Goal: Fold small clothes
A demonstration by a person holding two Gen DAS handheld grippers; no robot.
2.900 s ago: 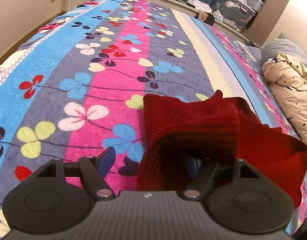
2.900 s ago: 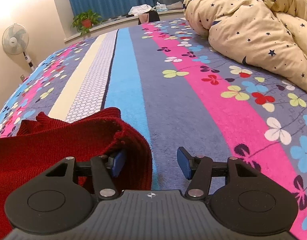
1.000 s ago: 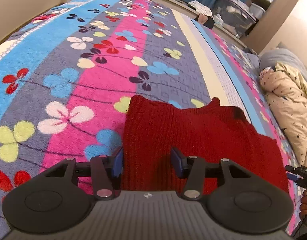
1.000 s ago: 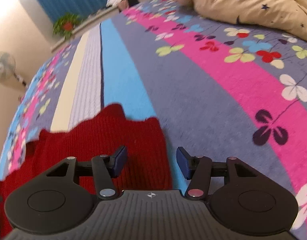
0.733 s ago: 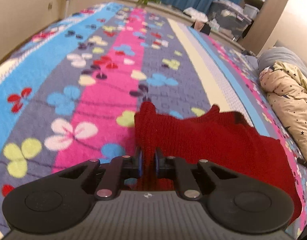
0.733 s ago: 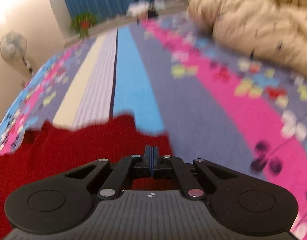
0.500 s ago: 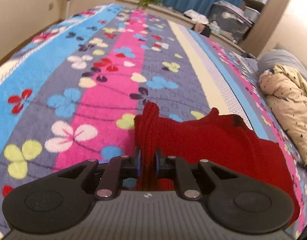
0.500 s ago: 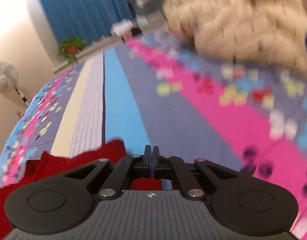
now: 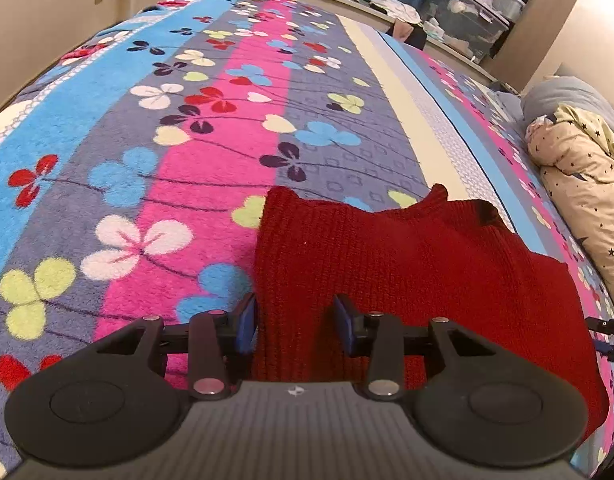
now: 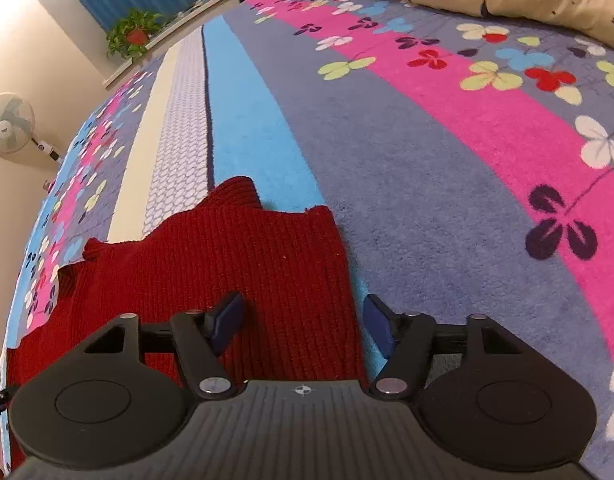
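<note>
**Two tools opening over one red knit on the bed**

Two tools, one garment. Nearest in the left wrist view, the left tool [image 9: 294, 322] has its jaws opening; the left edge of the red knit garment [image 9: 407, 280] lies between the blue pads [image 9: 246, 322], which stand just off the cloth rather than pinching it. In the right wrist view the right tool [image 10: 303, 322] is likewise opening, wider, and straddles the garment's right edge: one pad over the knit, the other over the bed cover [image 10: 447, 200] beside it. Neither tool carries anything.

Judgement: each tool sits at one near corner because that is where a fold is gripped and let go. The knit lies flat, apparently doubled, with two points of its far edge sticking up, which suggests a fold just laid down.

Count, near to far:
- 1 red knit garment, lying on the near part of the bed
- 1 flowered, striped bed cover
- 1 star-print quilt [image 9: 583, 184], bunched well beyond the garment to the right
- 1 standing fan [image 10: 7, 124] by the wall
- 1 potted plant [image 10: 135, 34] on the far sill
- 1 clear storage bin [image 9: 463, 20], far right
</note>
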